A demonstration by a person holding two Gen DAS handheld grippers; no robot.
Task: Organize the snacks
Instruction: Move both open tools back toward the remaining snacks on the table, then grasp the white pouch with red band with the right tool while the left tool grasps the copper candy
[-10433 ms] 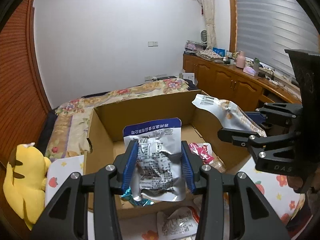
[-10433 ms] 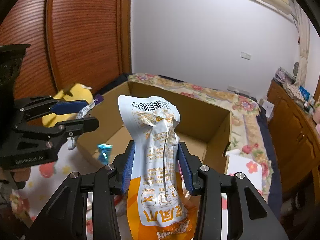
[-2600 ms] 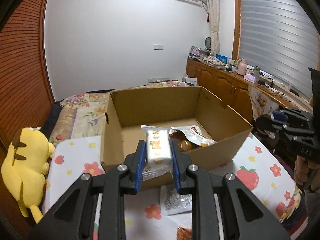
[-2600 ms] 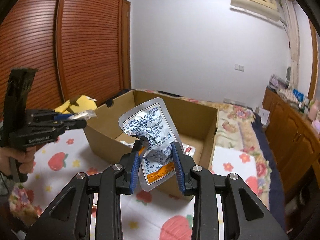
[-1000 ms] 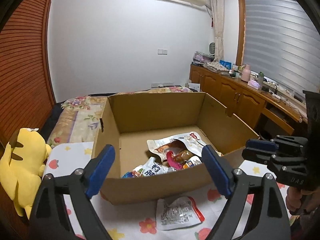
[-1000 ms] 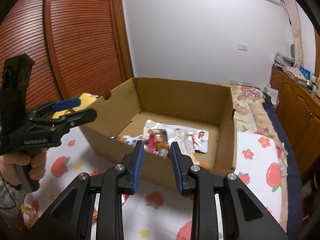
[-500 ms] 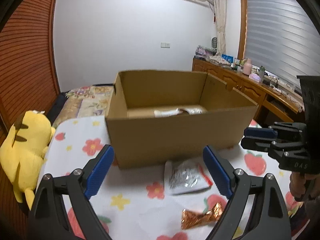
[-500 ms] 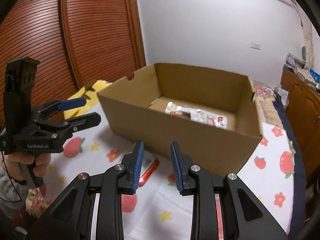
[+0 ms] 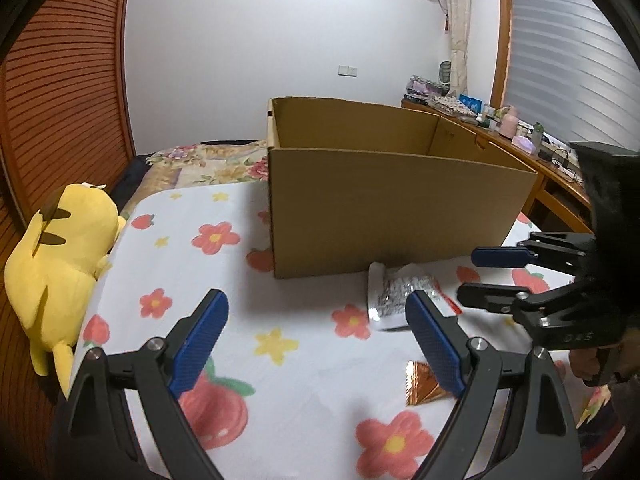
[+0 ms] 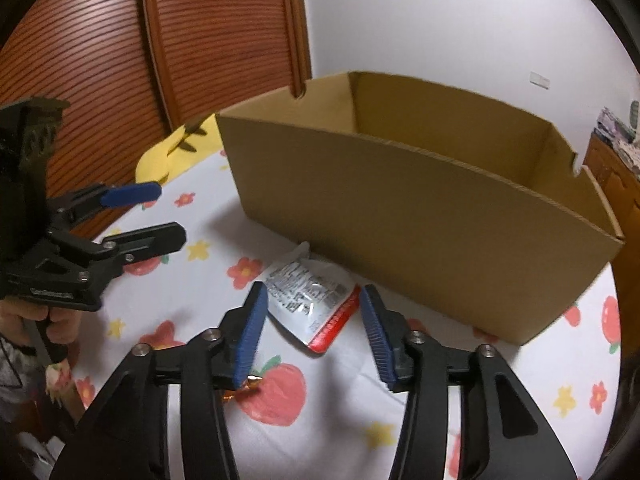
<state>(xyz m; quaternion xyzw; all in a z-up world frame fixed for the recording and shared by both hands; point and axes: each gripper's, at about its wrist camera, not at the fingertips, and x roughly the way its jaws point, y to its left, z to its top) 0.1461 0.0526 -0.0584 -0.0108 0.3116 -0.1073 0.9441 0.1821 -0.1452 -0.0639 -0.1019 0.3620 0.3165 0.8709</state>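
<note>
Blue-padded jaws of 2 handheld grippers hover over loose snacks beside a cardboard box [image 10: 420,216].
The right gripper [image 10: 312,332] is opening, empty, framing a silver-and-red packet [image 10: 310,300] lying against the box; the left gripper [image 9: 316,340] gapes wide, empty, near an orange wrapper [image 9: 424,384]. The flat, slippery packet could slide away. Flower-print tablecloth [image 9: 224,280]; bedroom, yellow plush [image 9: 60,256].

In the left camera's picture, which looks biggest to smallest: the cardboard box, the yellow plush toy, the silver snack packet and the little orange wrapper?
1. Cardboard box
2. Yellow plush toy
3. Silver snack packet
4. Orange wrapper, though partly hidden behind a gripper finger, so unsure.
</note>
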